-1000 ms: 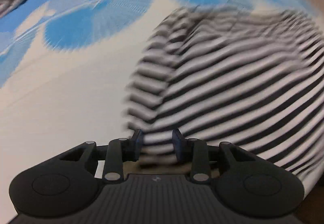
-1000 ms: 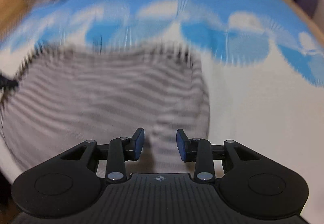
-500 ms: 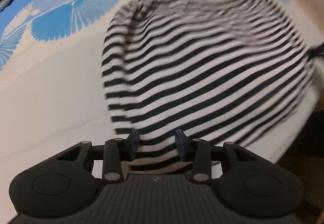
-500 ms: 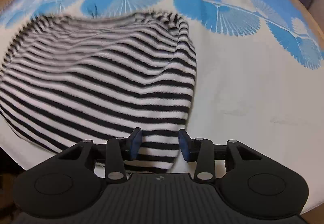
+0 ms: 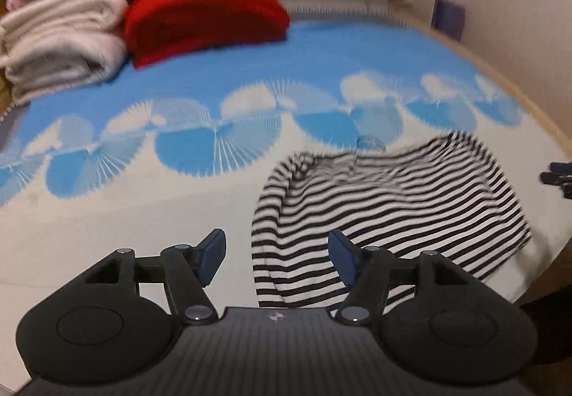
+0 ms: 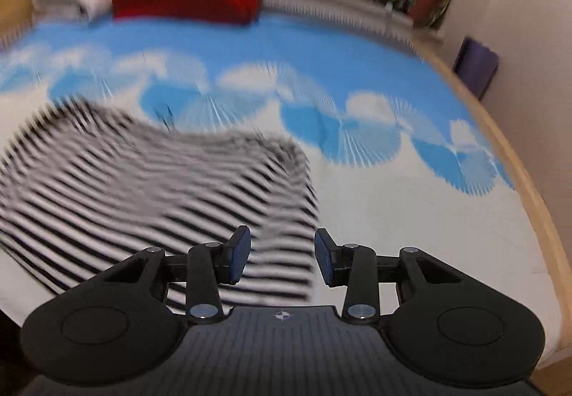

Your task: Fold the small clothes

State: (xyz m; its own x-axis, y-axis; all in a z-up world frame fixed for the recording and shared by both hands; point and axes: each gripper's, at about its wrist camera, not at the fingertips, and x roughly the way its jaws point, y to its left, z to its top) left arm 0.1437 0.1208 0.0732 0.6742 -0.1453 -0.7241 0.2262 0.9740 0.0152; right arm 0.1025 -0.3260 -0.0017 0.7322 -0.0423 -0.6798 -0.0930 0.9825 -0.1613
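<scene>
**Striped top lies flat as we lift both grippers clear**

The black-and-white striped top (image 5: 389, 213) lies on the blue-and-white bedspread (image 5: 143, 217), below and ahead of us. Our left gripper (image 5: 277, 258) has just been opening, its jaws wide and empty. Our right gripper (image 6: 282, 258) stands partly open above the top's edge, gripping nothing.

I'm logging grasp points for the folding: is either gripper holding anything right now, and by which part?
Nothing is held. The left gripper has just been opening and stands clear above the striped top; the right gripper is open too, pads off the cloth.
</scene>
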